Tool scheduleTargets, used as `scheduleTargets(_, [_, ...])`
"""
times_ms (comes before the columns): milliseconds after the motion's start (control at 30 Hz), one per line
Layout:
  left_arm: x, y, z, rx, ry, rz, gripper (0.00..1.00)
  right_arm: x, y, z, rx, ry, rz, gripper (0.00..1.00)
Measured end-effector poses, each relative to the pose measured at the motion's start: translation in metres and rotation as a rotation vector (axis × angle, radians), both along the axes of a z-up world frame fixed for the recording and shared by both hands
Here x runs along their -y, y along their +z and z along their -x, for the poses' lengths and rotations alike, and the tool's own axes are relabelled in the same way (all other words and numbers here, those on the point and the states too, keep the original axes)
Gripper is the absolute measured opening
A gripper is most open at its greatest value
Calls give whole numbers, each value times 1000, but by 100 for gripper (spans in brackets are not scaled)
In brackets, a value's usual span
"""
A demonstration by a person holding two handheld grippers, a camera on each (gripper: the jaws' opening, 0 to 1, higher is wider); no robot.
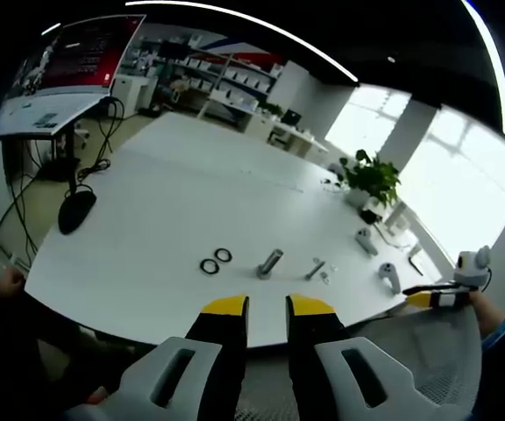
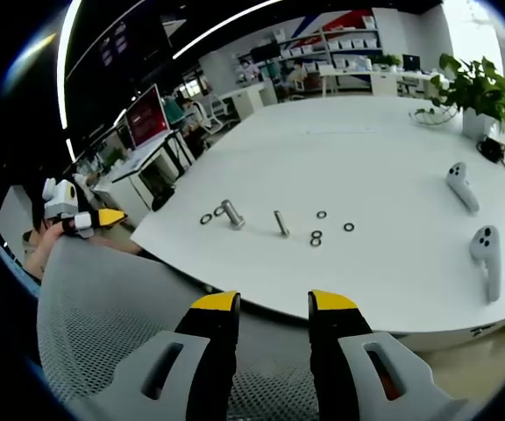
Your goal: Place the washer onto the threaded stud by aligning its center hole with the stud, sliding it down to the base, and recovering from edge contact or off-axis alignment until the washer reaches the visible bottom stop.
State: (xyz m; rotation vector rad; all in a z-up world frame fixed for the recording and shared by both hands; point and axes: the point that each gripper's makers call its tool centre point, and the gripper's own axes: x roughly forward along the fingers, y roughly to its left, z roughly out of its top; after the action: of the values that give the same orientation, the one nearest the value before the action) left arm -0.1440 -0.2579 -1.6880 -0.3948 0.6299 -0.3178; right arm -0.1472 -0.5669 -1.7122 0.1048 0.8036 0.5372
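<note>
On the white table a thick threaded stud lies next to two black washers, with a thinner stud to its right. My left gripper hangs off the table's near edge, open and holding nothing. My right gripper is also open and holding nothing, back from the table over a mesh chair. From there the thick stud has a washer beside it, and the thin stud lies near several small washers. Both grippers are far from the parts.
Two white controllers lie at the table's right side and a potted plant stands at the far edge. A grey mesh chair back is under my right gripper. The left gripper shows at the left, held by a hand.
</note>
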Motion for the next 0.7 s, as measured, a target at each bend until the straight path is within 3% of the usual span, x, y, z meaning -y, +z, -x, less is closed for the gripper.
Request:
scheduleTargets(167, [-1,-1,0,-6,1,-3,15,0,0,0,-5,4,2,34])
scheduleTargets(467, [-3,0,-2,-4,9,-1,15,-10,-4,8,-45,104,12,34])
scheduleTargets(500, [-2,0,-2,-4,9,0,15,-11,-4,9,-43,120,15,35])
scheduleTargets(567, [-2,0,-2,-2,8,2,15,-15,7,0,32,108,-39,33])
scheduleTargets(700, [-3,1,-2,1,10,5,15,-2,5,-5,-4,132,-16,33])
